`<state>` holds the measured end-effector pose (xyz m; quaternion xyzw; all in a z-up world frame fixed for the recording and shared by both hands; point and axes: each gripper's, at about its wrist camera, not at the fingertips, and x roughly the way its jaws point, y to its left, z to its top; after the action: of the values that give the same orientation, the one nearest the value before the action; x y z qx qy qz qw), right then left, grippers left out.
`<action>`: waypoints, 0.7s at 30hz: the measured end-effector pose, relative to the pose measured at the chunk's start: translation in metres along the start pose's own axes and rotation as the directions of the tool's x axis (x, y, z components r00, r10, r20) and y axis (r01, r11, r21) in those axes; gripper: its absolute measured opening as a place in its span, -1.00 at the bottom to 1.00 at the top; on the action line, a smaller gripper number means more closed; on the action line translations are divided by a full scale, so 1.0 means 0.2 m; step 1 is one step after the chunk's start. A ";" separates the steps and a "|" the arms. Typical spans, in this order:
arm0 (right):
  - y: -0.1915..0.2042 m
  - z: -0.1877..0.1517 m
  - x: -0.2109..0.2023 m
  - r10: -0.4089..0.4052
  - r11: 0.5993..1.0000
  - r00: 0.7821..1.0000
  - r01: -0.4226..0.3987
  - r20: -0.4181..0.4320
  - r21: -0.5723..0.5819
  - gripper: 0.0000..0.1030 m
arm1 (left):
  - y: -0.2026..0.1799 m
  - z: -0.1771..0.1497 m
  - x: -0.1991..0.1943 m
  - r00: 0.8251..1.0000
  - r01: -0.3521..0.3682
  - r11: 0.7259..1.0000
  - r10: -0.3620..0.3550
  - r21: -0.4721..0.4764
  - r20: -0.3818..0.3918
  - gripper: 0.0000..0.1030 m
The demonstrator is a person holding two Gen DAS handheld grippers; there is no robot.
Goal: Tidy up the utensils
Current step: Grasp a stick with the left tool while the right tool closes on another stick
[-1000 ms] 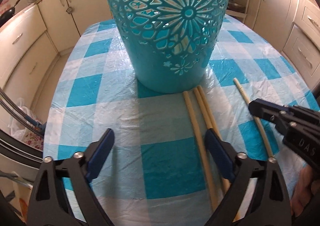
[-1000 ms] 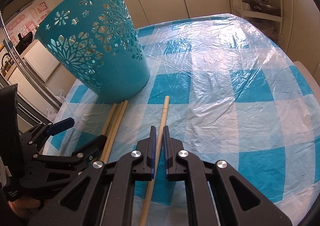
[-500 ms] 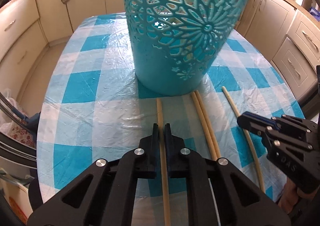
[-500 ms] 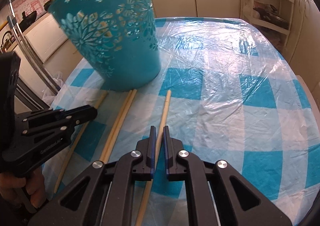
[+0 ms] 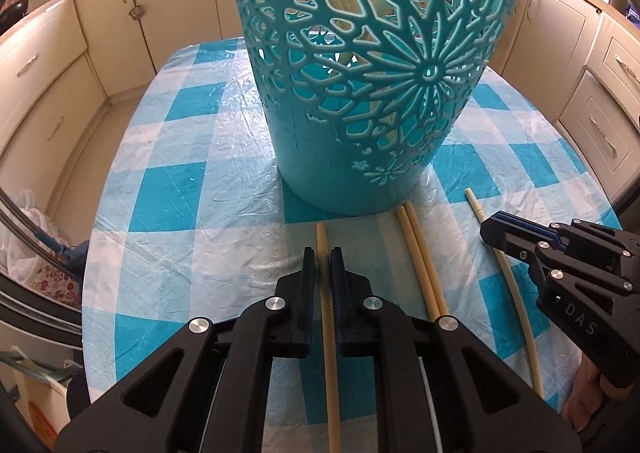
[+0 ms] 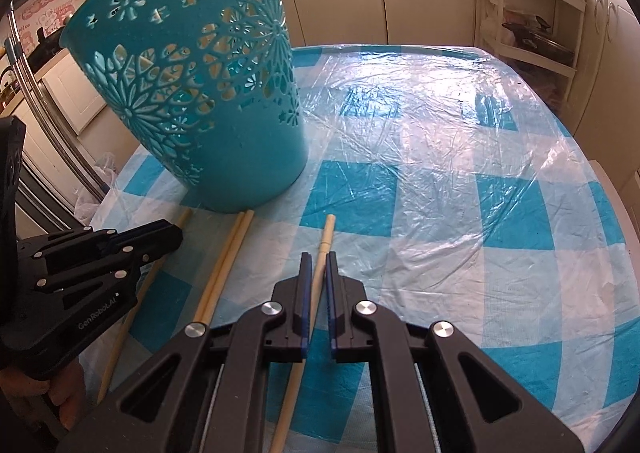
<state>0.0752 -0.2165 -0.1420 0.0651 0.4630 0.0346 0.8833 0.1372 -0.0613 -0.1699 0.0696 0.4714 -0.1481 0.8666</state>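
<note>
Cream kitchen cabinets with metal handles (image 5: 120, 13) beyond the jaws, white open shelf unit (image 6: 532, 13) to their right, blue-and-white checked plastic-covered tablecloth (image 6: 460, 173) beneath, daylight glare

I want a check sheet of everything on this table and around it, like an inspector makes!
Surface: round table with a blue and white checked cloth under clear plastic.
Job's things: tall teal basket with cut-out flowers, some sticks already inside; four chopsticks on the cloth: left chopstick, middle pair lying together, right chopstick.
Clutter: nothing seen on the table.
Grippers: left gripper shut on the left chopstick; right gripper shut on the right chopstick.
Cables: nothing seen.
Surroundings: cream kitchen cabinets, open shelf rack, plastic bag beside the table.
</note>
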 end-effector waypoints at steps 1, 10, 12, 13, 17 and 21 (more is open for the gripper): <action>0.00 0.00 0.00 -0.001 1.000 1.000 0.001 0.000 0.000 -0.86 | 0.00 0.00 0.00 1.000 -0.003 1.000 0.003 0.003 0.001 -0.84; -0.01 0.00 0.00 0.013 1.000 1.000 -0.013 0.004 0.016 -0.86 | 0.00 0.00 -0.01 1.000 0.015 1.000 -0.016 -0.009 -0.008 -0.90; -0.01 0.00 0.00 0.016 1.000 1.000 -0.016 0.005 0.019 -0.86 | 0.01 -0.01 -0.03 1.000 0.023 1.000 -0.023 -0.012 -0.005 -0.90; -0.02 0.00 -0.01 0.017 1.000 1.000 -0.018 0.005 0.019 -0.86 | 0.01 -0.01 -0.04 1.000 0.028 1.000 -0.028 -0.013 -0.002 -0.90; -0.03 0.00 -0.01 0.023 1.000 1.000 -0.023 0.005 0.021 -0.86 | 0.05 -0.03 -0.11 0.997 0.079 0.996 -0.079 -0.038 0.005 -0.90; -0.03 -0.01 -0.01 0.027 0.999 1.000 -0.027 0.005 0.025 -0.86 | 0.15 -0.04 -0.21 0.987 0.161 0.983 -0.159 -0.093 0.033 -0.89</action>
<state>0.0729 -0.2233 -0.1420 0.0825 0.4602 0.0406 0.8830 0.1188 -0.0228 -0.1397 -0.0119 0.4709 -0.1954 0.8602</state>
